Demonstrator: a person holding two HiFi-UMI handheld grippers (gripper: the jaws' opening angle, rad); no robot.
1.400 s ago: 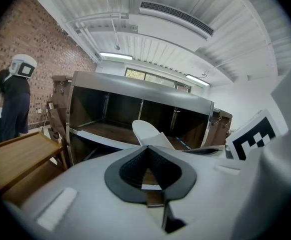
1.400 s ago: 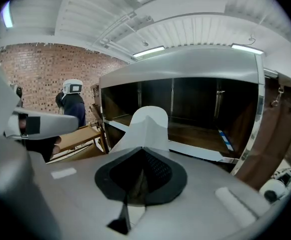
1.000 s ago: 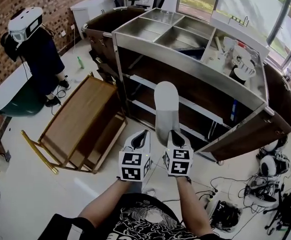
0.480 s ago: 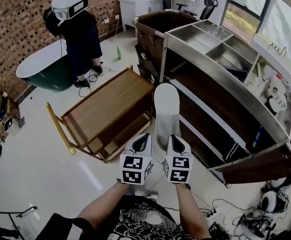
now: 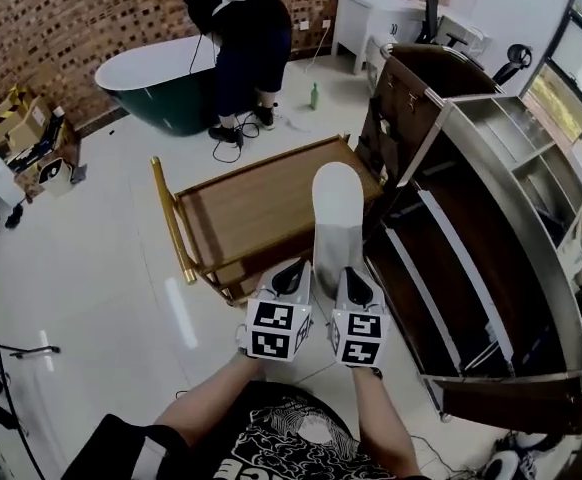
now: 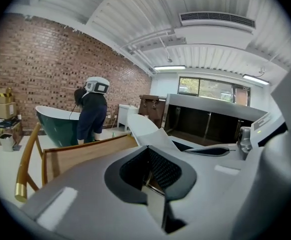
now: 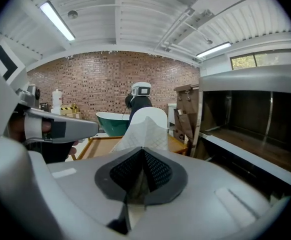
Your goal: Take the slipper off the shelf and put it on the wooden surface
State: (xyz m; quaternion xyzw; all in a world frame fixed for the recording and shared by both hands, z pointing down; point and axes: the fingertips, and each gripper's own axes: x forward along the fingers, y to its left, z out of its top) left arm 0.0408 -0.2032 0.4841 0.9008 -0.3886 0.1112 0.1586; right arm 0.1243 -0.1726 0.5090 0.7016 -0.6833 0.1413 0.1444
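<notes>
Already off the shelf (image 5: pixel 476 268), the slipper (image 5: pixel 336 213) is clamped in the closed right gripper (image 5: pixel 355 286) near the right edge of the wooden surface (image 5: pixel 256 208), while the left gripper (image 5: pixel 289 280) is closed and empty; setting it down remains.

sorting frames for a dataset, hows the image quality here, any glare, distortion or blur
Head view: evenly lit, mild wide-angle bend, a glare streak on the white floor, slipper sharp. Left gripper view and right gripper view: strong fisheye with black corners, ceiling lights bowed and bright; the nearest foreground looks soft.
</notes>
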